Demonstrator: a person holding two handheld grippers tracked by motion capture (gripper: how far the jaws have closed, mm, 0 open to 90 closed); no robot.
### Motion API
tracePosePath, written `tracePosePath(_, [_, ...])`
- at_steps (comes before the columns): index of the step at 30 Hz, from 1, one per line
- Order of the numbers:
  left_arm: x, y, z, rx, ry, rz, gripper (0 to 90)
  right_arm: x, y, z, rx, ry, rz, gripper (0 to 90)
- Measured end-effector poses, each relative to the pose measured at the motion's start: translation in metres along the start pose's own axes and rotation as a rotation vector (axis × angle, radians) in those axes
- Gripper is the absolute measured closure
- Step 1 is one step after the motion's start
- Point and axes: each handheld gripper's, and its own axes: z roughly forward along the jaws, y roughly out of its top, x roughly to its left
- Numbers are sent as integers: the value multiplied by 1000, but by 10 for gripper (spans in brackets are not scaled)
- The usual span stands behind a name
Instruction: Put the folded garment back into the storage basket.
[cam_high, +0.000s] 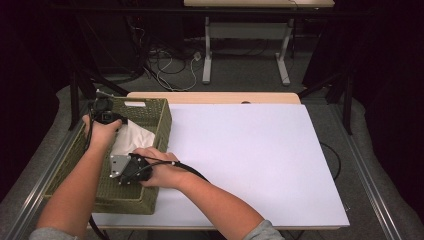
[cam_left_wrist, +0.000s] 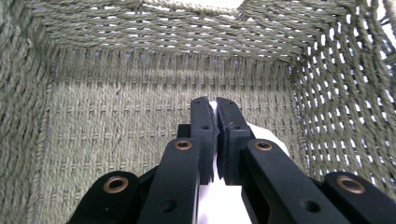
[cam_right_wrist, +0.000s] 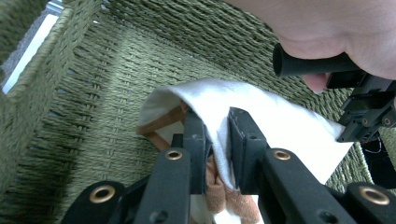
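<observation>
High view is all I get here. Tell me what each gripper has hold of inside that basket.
Observer: The left gripper is shut on a fold of the white cloth.
Operator: Now the right one.
Observer: The right gripper pinches the same cloth, with a brown-trimmed layer beneath it.
Operator: Say what lies under the cloth.
Observer: Bare woven floor of the green basket; nothing else shows there.

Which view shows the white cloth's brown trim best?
Right gripper view: the white cloth fills the middle, its brown trim showing beside the right claw. High view gives a white patch in the basket; left gripper view, a white sliver.
</observation>
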Motion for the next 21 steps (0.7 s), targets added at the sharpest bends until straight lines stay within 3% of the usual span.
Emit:
tracePosePath(15, [13, 0, -1, -15, 1, -23, 864, -3, 5, 1, 16, 17, -5, 772])
tracePosePath(17, [15, 0, -1, -24, 17, -29, 861, -4, 8, 2, 14, 31, 13, 757])
tracePosePath(19, [17, 0, -1, -51, 58, -17, 804, -6, 10, 3, -8, 56, 42, 679])
tracePosePath(21, [22, 0, -2, -60, 82, -19, 733, -9, 11, 1, -63, 65, 85, 546])
